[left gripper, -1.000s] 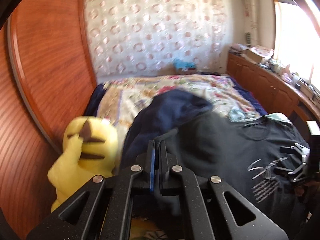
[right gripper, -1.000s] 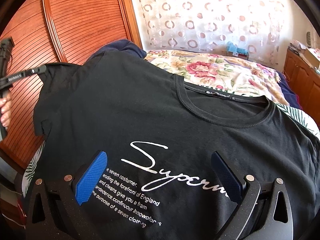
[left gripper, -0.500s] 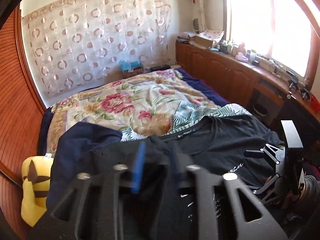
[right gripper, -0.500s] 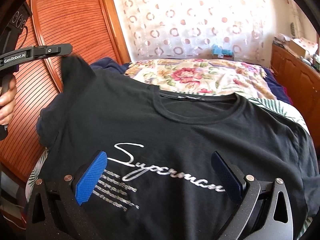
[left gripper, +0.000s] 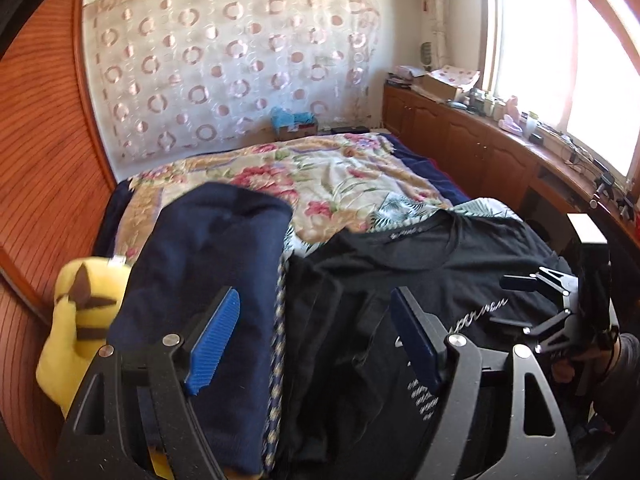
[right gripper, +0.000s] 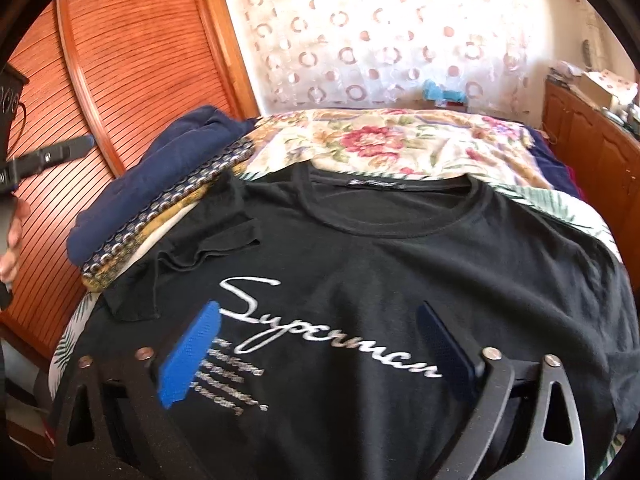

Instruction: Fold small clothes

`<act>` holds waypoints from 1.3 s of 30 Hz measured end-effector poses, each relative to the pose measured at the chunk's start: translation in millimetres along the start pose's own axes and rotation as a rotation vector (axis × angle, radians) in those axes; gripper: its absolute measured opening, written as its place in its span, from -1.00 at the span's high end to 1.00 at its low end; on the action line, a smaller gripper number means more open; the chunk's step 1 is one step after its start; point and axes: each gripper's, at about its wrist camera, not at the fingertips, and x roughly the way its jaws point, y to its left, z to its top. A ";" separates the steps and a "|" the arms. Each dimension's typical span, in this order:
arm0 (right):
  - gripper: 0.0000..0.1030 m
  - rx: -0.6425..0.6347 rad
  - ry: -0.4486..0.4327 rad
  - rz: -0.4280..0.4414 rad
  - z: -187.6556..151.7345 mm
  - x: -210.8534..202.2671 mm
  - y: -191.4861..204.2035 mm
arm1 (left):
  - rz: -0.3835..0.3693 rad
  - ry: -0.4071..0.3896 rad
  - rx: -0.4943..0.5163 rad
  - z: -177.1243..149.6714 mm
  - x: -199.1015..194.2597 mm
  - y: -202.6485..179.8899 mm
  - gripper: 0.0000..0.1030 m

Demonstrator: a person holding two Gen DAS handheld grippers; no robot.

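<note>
The bed [right gripper: 400, 148], covered by a floral bedspread [left gripper: 320, 176], fills most of both views, with a slatted wooden wardrobe [right gripper: 132, 72] along one side and a circle-patterned curtain [left gripper: 224, 64] behind it. A black T-shirt [right gripper: 400, 264] with white script lettering lies spread face up across the near end of the bed, neckline toward the curtain. Its sleeve [right gripper: 208, 240] on the wardrobe side is folded in over the chest and lies rumpled. Just beside that edge sits a stack of folded clothes [right gripper: 160, 200], a navy garment [left gripper: 200, 280] on top, patterned ones under it. A yellow plush toy [left gripper: 76, 320] rests between the stack and the wardrobe.

The left gripper [left gripper: 316, 340] hangs above the seam between the stack and the shirt; its jaws are opening and hold nothing, the cloth lying below them. The right gripper [right gripper: 320, 352] hovers over the shirt's lettering; its jaws stand wide though they are closing, and no cloth is pinched between the blue pads [right gripper: 188, 356]. A hand [right gripper: 12, 240] holding the left gripper shows at the edge of the right wrist view.
</note>
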 end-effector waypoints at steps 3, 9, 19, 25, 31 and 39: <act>-0.51 -0.019 0.028 0.059 1.0 11.3 19.0 | 0.011 -0.002 -0.029 -15.3 -5.5 8.6 -0.52; 0.03 -0.091 0.101 0.181 7.2 49.9 71.6 | 0.025 -0.012 -0.082 -37.7 -17.2 26.7 -0.52; 0.46 -0.166 0.206 0.304 11.1 117.6 134.0 | 0.064 -0.025 -0.098 -60.3 -36.5 46.3 -0.52; 0.95 -0.156 0.215 0.357 9.6 116.8 133.7 | 0.072 -0.030 -0.108 -68.5 -40.4 47.5 -0.52; 0.95 -0.099 0.186 0.363 -0.5 72.8 120.7 | 0.069 -0.035 -0.104 -73.4 -43.8 40.5 -0.52; 0.77 -0.109 0.171 0.226 -9.4 60.7 114.4 | 0.061 -0.018 -0.077 -79.1 -39.5 22.4 -0.52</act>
